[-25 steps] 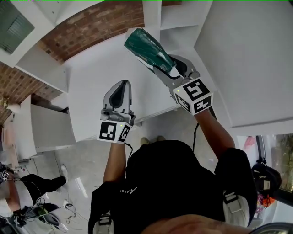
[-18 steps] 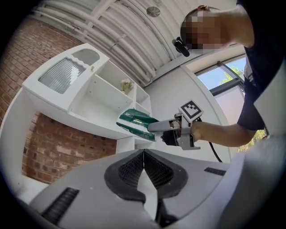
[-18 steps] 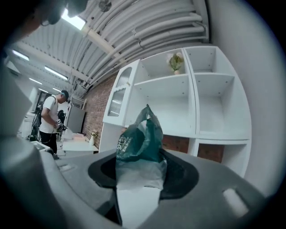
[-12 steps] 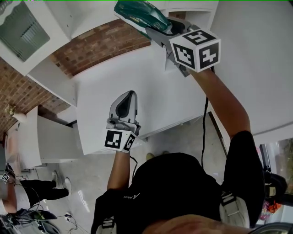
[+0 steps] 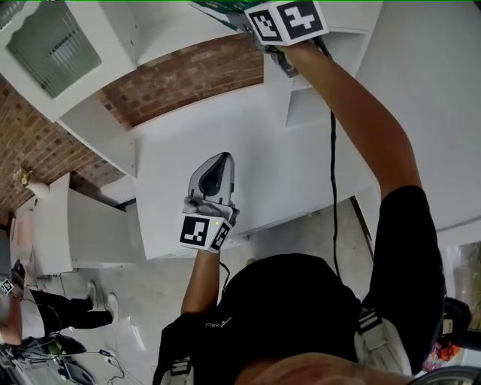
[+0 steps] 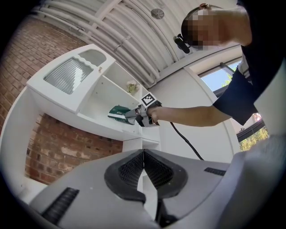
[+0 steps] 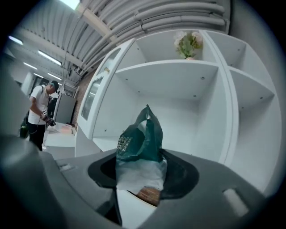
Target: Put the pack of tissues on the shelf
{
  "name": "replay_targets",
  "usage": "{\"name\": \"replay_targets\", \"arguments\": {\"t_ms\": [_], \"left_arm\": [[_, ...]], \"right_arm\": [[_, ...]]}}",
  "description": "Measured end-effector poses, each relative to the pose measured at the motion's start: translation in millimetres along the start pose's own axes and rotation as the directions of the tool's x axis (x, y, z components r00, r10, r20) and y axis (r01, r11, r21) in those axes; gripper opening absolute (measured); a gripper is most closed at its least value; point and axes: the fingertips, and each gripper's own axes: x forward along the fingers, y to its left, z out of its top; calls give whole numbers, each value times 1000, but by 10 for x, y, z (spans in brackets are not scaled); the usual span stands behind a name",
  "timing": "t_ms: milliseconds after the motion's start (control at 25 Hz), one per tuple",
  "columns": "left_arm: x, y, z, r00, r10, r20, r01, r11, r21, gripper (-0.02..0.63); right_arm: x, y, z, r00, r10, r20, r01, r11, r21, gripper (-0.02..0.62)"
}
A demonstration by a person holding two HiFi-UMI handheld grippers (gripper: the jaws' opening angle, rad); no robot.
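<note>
The pack of tissues [image 7: 139,143] is a green and clear plastic bag. It sticks up between the jaws of my right gripper [image 7: 140,169], which is shut on its lower end. In the left gripper view, the pack [image 6: 118,112] hangs at the mouth of an open compartment of the white shelf unit [image 6: 96,96], with the right gripper [image 6: 135,115] behind it. In the head view, only a green edge of the pack [image 5: 222,6] shows at the top. My left gripper [image 5: 219,159] is lower down over the white counter [image 5: 270,173], shut and empty.
The white shelf unit [image 7: 178,71] fills the right gripper view, with open compartments and a vase of flowers [image 7: 188,44] on its top board. A cabinet door with a ribbed pane [image 5: 52,45] stands at the left. A person [image 7: 39,115] stands far off at the left.
My right gripper has risen with the pack, from over the counter to the shelf compartment at the top of the head view. The left gripper has moved up slightly.
</note>
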Motion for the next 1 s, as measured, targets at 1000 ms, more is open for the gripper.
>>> {"name": "replay_targets", "arguments": {"t_ms": [1000], "left_arm": [[125, 400, -148, 999, 30, -17, -31, 999, -43, 0]], "right_arm": [[774, -346, -49, 997, -72, -13, 71, 996, -61, 383]]}}
